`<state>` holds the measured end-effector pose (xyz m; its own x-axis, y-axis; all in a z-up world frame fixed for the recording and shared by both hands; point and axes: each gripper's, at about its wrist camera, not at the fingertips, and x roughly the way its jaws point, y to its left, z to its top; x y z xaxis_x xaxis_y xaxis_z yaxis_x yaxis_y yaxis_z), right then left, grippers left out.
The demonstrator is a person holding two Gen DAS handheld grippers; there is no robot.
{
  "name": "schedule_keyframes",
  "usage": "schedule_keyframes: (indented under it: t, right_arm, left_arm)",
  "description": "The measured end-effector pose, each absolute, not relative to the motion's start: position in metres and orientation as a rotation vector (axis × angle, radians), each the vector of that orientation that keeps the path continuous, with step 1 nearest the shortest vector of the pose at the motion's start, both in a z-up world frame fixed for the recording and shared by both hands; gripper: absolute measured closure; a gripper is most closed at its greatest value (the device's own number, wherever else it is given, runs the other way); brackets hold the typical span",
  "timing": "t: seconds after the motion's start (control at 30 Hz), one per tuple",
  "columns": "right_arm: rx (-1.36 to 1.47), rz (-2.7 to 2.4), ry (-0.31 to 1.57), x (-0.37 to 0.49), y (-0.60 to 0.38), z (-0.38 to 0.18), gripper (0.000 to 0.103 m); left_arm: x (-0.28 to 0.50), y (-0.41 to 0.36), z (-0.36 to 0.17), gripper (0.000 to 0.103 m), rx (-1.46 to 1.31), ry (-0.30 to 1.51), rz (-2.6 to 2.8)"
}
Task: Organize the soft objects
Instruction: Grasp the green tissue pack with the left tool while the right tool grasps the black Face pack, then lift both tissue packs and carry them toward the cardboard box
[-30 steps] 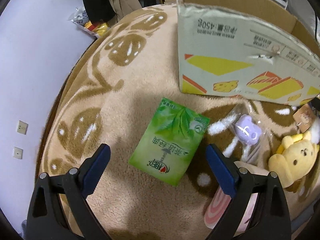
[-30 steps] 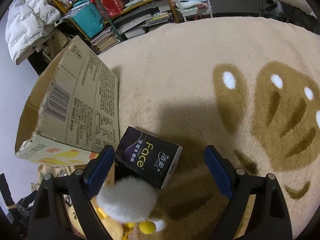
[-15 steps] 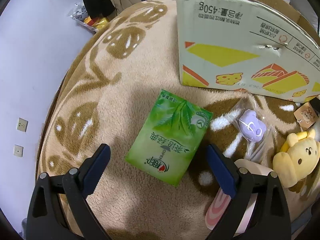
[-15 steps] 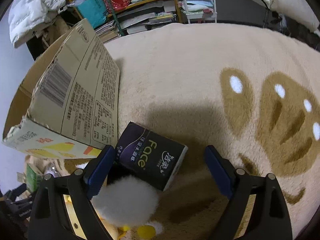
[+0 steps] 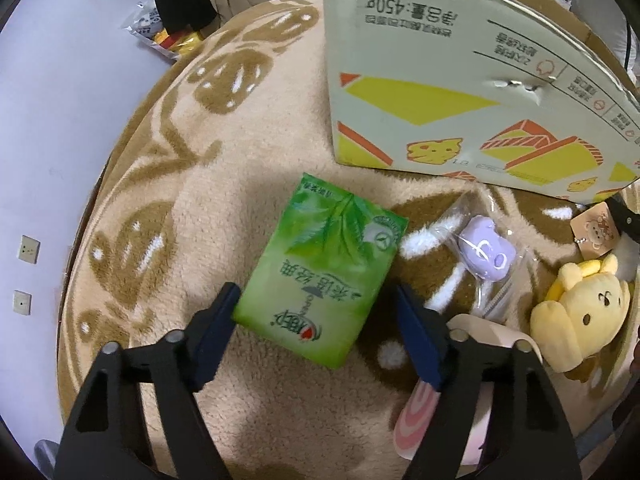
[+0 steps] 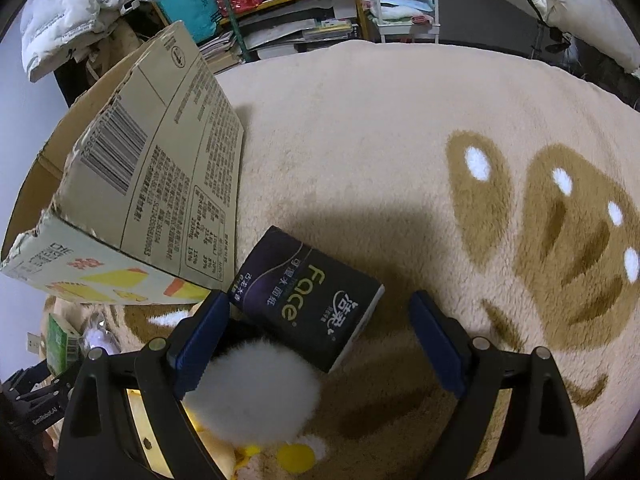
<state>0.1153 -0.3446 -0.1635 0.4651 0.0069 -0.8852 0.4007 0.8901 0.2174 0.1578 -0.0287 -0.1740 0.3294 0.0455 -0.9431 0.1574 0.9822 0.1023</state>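
Note:
A green tissue pack (image 5: 324, 268) lies on the beige rug. My left gripper (image 5: 316, 336) is open, its blue pads straddling the pack's near end; the left pad touches its corner. To the right lie a bagged purple toy (image 5: 486, 254) and a yellow plush (image 5: 580, 312). A dark "Face" tissue pack (image 6: 308, 300) lies by the cardboard box (image 6: 152, 184). My right gripper (image 6: 320, 344) is open around its near end, above a white fluffy plush (image 6: 252, 396). The box also shows in the left wrist view (image 5: 460, 72).
A pink-and-white striped item (image 5: 416, 420) lies under my left gripper's right finger. A tagged toy (image 5: 596, 232) sits by the box's corner. Shelves with clutter (image 6: 280, 0) stand beyond the rug. A white wall with sockets (image 5: 28, 248) borders the rug's left.
My left gripper has come down onto the green pack and narrowed around its near end. My right gripper has drawn closer to the dark pack.

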Motion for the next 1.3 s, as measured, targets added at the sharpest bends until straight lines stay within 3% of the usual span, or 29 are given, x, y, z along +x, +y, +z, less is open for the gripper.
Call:
schedule_keyframes:
  t: [0.07, 0.2, 0.6, 0.63, 0.7, 1.07, 1.3]
  right_arm:
    - [0.427, -0.259, 1.067, 0.116, -0.346, -0.164, 0.008]
    - [0.397, -0.263, 1.071, 0.115, -0.348, -0.164, 0.016]
    - [0.356, -0.248, 1.062, 0.121, -0.345, -0.165, 0.017]
    - [0.351, -0.25, 1.061, 0.121, -0.345, -0.165, 0.019]
    - [0.337, -0.253, 1.062, 0.121, -0.344, -0.164, 0.032]
    - [0.331, -0.241, 1.027, 0.118, -0.343, -0.154, 0.037]
    - [0.378, -0.229, 0.94, 0.105, -0.345, -0.131, 0.038]
  left_arm:
    - [0.157, -0.029, -0.174, 0.039, 0.182, 1.234, -0.081]
    - [0.155, -0.031, -0.173, 0.039, 0.192, 1.228, -0.083]
    - [0.153, -0.031, -0.172, 0.039, 0.19, 1.222, -0.085]
    - [0.154, -0.03, -0.172, 0.039, 0.191, 1.221, -0.086]
    - [0.154, -0.03, -0.171, 0.039, 0.185, 1.223, -0.09]
    - [0.149, -0.03, -0.161, 0.041, 0.163, 1.196, -0.124]
    - [0.137, -0.029, -0.137, 0.042, 0.17, 1.09, -0.097]
